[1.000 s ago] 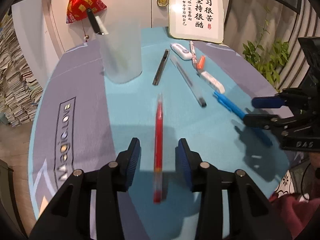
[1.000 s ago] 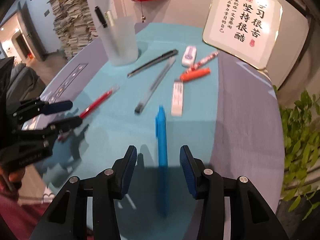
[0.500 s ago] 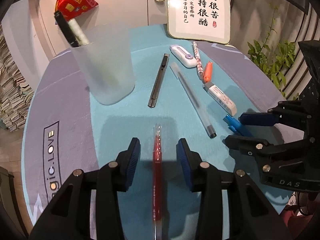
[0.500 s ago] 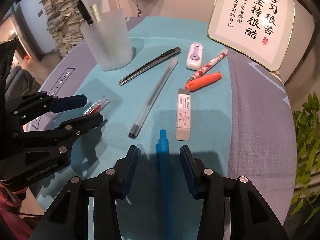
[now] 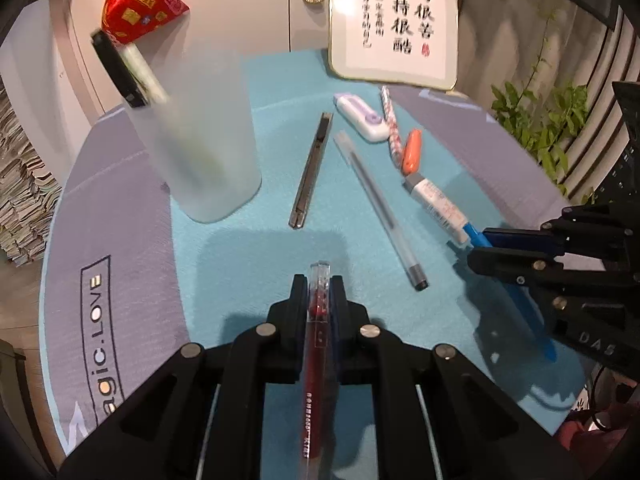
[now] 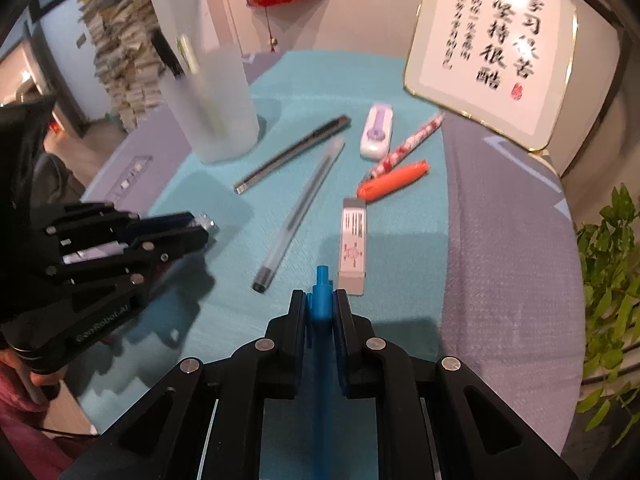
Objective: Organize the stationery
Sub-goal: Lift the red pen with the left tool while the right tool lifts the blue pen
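Observation:
A red pen [image 5: 316,360] lies along my left gripper [image 5: 319,286], whose jaws are closing, with the pads pressed on its barrel just above the teal mat. A blue pen [image 6: 322,360] sits the same way in my right gripper [image 6: 321,296], its jaws also closing and clamped on it. In the left wrist view the right gripper [image 5: 480,246] comes in from the right with the blue pen [image 5: 528,320]. A frosted cup [image 5: 204,152] holding two pens stands at the back left.
On the mat [image 5: 248,248] lie a utility knife [image 5: 310,172], a clear pen [image 5: 380,208], an eraser [image 5: 438,204], an orange marker [image 5: 412,152], a patterned pen [image 5: 390,120] and a white correction tape [image 5: 360,118]. A framed plaque [image 5: 394,20] stands behind and a plant [image 5: 552,128] to the right.
Both grippers slid forward along their pens, then shut: the left onto the red pen, the right onto the blue pen.

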